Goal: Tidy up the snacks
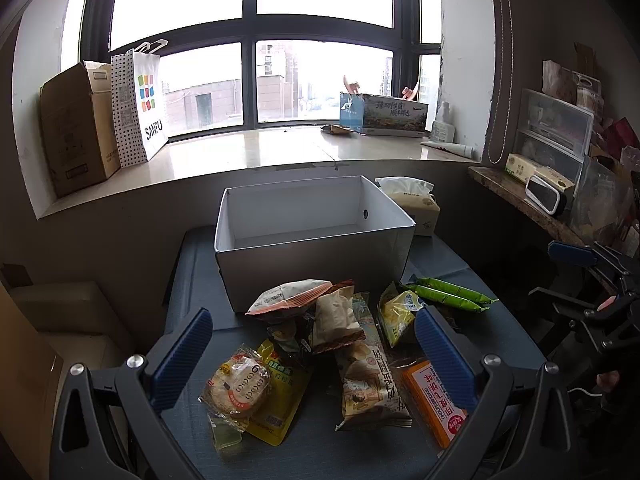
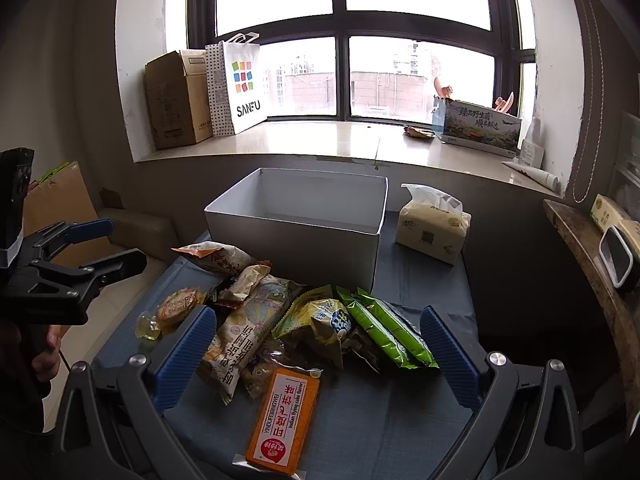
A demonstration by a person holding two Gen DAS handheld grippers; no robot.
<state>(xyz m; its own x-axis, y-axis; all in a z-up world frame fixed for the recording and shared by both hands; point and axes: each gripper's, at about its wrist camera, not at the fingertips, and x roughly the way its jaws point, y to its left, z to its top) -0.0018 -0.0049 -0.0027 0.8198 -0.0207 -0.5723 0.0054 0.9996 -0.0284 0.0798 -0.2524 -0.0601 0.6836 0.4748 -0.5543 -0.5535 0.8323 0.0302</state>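
A loose heap of snack packets lies on a blue-grey cloth-covered table (image 2: 360, 412), in front of an open white cardboard box (image 1: 312, 272) whose visible interior holds nothing. Nearest the right gripper (image 2: 316, 356) is a flat orange packet (image 2: 286, 416) printed with red-and-white Chinese characters and the words "Indian flying cake flavor", lying lengthwise toward the camera. Behind it, two slim green wrappers (image 2: 384, 328) lie side by side, touching a crumpled yellow-green bag (image 2: 320, 320). A long cream packet (image 2: 248, 328) with illustrated artwork runs diagonally through the middle of the pile, and a pale, puffed bag with an orange edge (image 1: 292, 296) rests on top, close against the box's front wall. At the left end, seen from the left wrist view, a round cake in clear wrap (image 1: 238, 386) overlaps a yellow pouch (image 1: 276, 400), with a small translucent jelly cup (image 1: 226, 432) beside them. The left gripper (image 1: 316, 354) hovers over the pile with its blue-padded fingers spread wide and holding nothing; the right gripper is likewise released, its fingers wide apart above the orange packet. A soft pack of tissues (image 2: 434, 228) stands just to the right of the box, and a SANFU shopping bag (image 2: 240, 84) and a brown carton (image 2: 176, 100) sit on the window sill behind.
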